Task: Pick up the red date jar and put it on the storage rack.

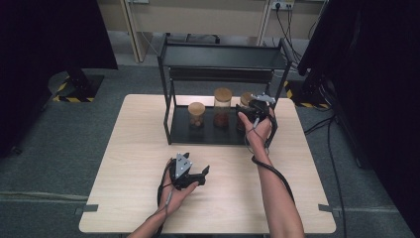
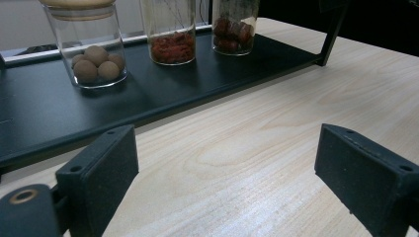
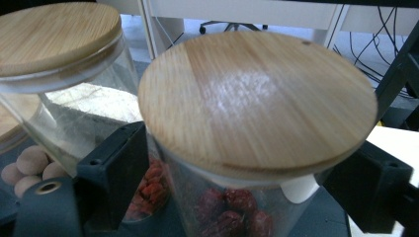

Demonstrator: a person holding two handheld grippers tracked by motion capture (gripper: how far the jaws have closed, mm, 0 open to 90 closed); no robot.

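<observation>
Straddling the right jar (image 3: 247,148) on the shelf's (image 1: 198,134) lower tray, my right claw (image 3: 237,173) stands around it, pads apart from glass. Left claw (image 2: 227,168) gapes empty over the worktop (image 2: 276,128); overhead hides both gaps.

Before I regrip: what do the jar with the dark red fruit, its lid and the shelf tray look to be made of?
Jar with the dark red fruit: clear glass by the look, its contents seen through the wall; clear plastic is possible. Round lid: pale wood or bamboo, matte, with visible grain stripes. Black shelf tray: probably painted metal, flat with a dull sheen.
</observation>
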